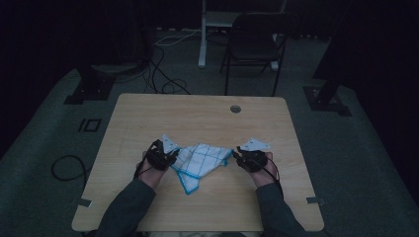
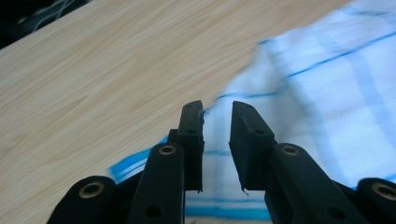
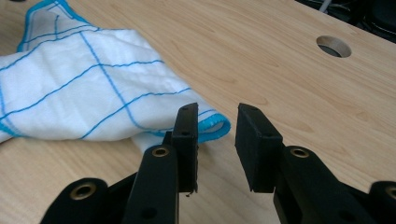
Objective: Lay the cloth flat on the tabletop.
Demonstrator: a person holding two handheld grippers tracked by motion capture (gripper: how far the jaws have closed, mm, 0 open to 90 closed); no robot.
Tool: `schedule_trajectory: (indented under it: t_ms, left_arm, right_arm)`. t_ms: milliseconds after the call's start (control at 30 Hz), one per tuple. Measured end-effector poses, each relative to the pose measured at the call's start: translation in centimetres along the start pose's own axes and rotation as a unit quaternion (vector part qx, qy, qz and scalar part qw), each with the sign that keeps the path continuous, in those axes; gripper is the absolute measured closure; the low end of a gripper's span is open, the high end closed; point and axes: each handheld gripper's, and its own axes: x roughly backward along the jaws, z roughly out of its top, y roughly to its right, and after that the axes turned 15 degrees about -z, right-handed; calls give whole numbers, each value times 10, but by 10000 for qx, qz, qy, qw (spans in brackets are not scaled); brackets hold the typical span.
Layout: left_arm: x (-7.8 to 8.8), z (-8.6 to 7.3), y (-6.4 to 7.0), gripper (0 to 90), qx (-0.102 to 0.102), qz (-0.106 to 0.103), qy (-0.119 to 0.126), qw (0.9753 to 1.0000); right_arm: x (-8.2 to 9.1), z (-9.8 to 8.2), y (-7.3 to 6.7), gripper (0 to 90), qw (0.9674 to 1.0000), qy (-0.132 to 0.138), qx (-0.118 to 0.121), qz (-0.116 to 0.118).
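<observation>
The wooden table [image 1: 148,207] has bare room all round the white, blue-checked cloth [image 1: 200,160], which lies folded near its front edge, long axis running between the hands. The left gripper [image 2: 217,108] hovers over the cloth's left end, the right gripper [image 3: 215,110] just off its right corner; both stand partly open, gripping nothing.

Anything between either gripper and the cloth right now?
Nothing visible. The left gripper has its jaws parted directly over the cloth. The right gripper sits at the cloth's hemmed corner with open jaws and bare table around it. The pads press on no fabric.
</observation>
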Motion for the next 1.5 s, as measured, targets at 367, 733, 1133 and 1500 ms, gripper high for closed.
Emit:
schedule_trajectory:
  t_ms: [367,733,1133,1500]
  left_arm:
    - [-29,15,59,718,-735,-721,-159,9946]
    - [-69,12,84,698,-1057,-713,-743,9891]
    - [-39,36,71,876,-886,-764,-224,9929]
    - [-16,50,69,876,-793,-867,164,9929]
  right_arm:
    - [7,-18,-9,695,9999,-107,-34,97]
    - [5,-25,-14,694,9996,-156,-73,204]
    - [-2,-25,-28,678,9989,-226,99,408]
    - [-18,-21,-30,617,9967,-179,-117,779]
